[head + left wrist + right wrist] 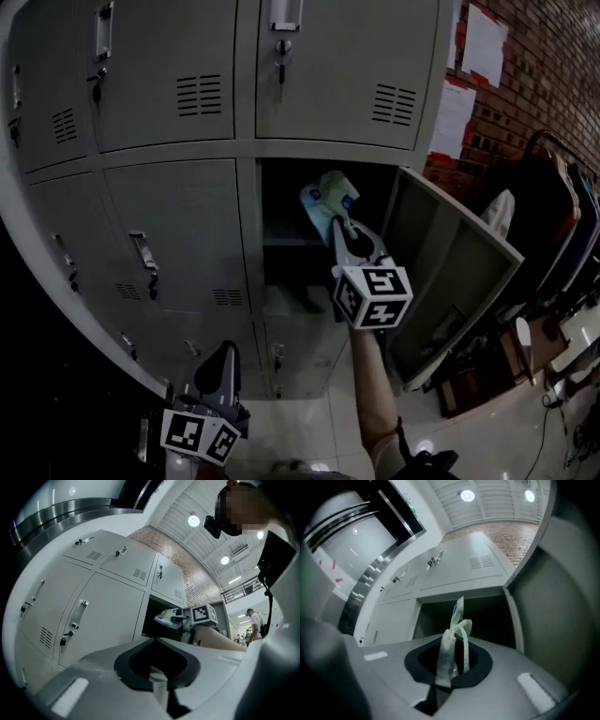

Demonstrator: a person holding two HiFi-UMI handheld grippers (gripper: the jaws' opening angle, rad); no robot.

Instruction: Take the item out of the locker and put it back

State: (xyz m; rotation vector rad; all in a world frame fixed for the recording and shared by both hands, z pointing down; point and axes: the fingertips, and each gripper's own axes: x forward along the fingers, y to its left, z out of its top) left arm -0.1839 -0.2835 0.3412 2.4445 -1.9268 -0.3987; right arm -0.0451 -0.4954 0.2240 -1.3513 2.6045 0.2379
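Observation:
The item is a pale green and white plastic packet (328, 199). My right gripper (343, 227) is shut on it and holds it up at the mouth of the open locker compartment (286, 216). In the right gripper view the crumpled packet (451, 644) stands pinched between the jaws of the right gripper (449, 667), with the dark locker opening (487, 620) straight ahead. The left gripper view shows the packet (166, 616) at the opening too. My left gripper (223, 356) hangs low at the left in front of closed doors. The left gripper (159, 677) looks shut and holds nothing.
The open locker door (450, 272) swings out to the right. A shelf (281, 242) crosses the compartment. Closed lockers with handles and keys (145, 253) fill the left and top. A brick wall with papers (487, 56) and a clothes rack (562, 206) stand at the right.

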